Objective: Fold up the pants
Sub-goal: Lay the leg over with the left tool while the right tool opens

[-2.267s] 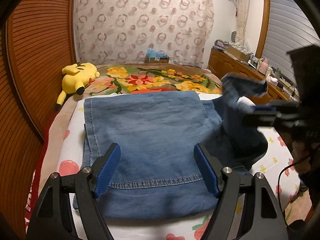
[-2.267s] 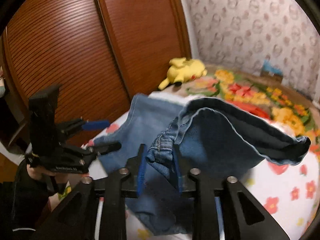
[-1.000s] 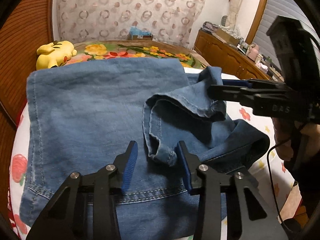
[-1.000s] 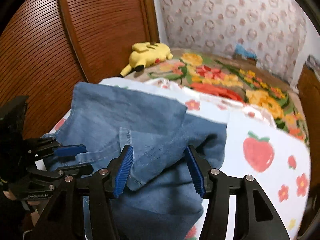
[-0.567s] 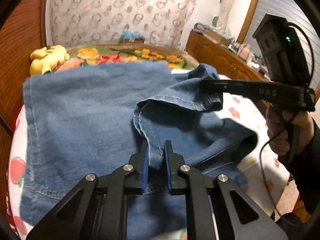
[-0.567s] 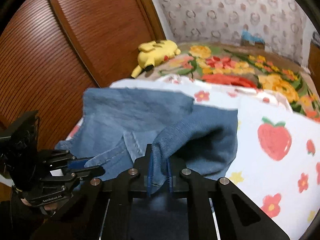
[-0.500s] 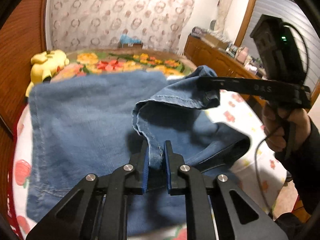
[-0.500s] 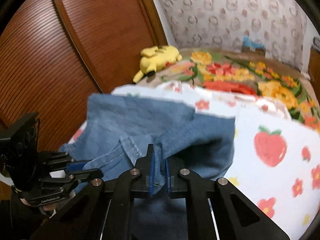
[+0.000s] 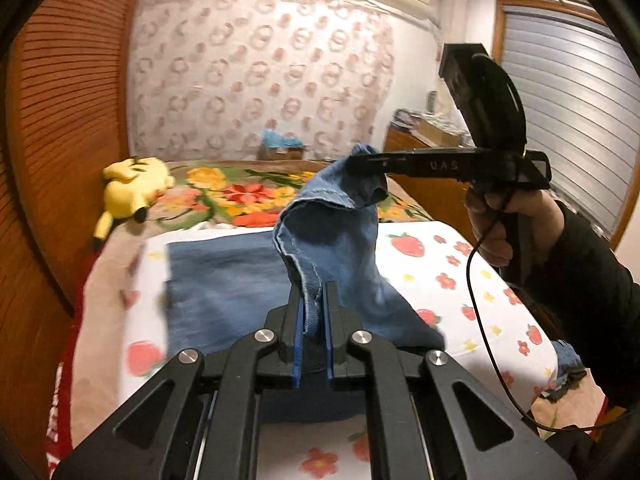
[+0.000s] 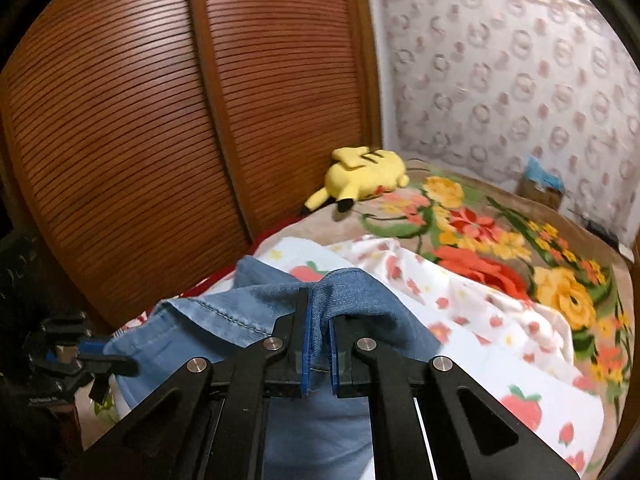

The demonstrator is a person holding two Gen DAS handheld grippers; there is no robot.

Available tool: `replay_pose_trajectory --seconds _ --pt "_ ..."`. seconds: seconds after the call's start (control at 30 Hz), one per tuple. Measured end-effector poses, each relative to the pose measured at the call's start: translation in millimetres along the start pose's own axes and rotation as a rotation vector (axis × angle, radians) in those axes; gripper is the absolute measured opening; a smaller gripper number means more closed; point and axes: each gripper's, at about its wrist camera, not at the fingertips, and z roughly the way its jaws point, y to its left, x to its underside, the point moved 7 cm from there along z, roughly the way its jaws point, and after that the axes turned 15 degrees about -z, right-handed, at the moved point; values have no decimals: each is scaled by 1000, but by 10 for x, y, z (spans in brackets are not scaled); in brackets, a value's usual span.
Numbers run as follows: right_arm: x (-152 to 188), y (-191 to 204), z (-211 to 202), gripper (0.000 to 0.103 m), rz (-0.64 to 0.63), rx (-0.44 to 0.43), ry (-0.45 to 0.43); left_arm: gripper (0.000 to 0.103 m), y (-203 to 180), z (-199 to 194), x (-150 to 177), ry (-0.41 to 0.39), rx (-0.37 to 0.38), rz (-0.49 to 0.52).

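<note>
The blue denim pants (image 9: 240, 284) lie partly on the bed, with one end lifted into the air. My left gripper (image 9: 312, 312) is shut on a stitched edge of the pants, low and near the camera. My right gripper (image 9: 360, 160) is shut on another corner of the same lifted end, held higher and further back. In the right wrist view my right gripper (image 10: 319, 340) pinches a fold of the pants (image 10: 248, 312), and the left gripper (image 10: 108, 354) shows at the lower left, shut on the cloth.
The bed has a white strawberry-print sheet (image 9: 460, 272) over a floral blanket (image 9: 240, 192). A yellow plush toy (image 9: 132, 184) lies at the far left by the wooden slatted doors (image 10: 140, 120). A wooden dresser (image 9: 416, 140) stands at the right.
Both grippers closed on the pants' end and have raised it well above the bed. The cloth now hangs between them, and more of the sheet shows.
</note>
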Motion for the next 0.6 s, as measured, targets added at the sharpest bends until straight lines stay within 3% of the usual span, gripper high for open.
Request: replay_pose_trajectory --seconds 0.2,0.4,0.6 --pt "-76 0 437 9 -6 -84 38 9 415 101 170 44 -94 -54" --pt "-28 -182 541 43 12 -72 67 9 708 418 458 138 -149 -99" --pt "63 -229 444 44 29 -28 85 12 784 541 523 168 -174 -108"
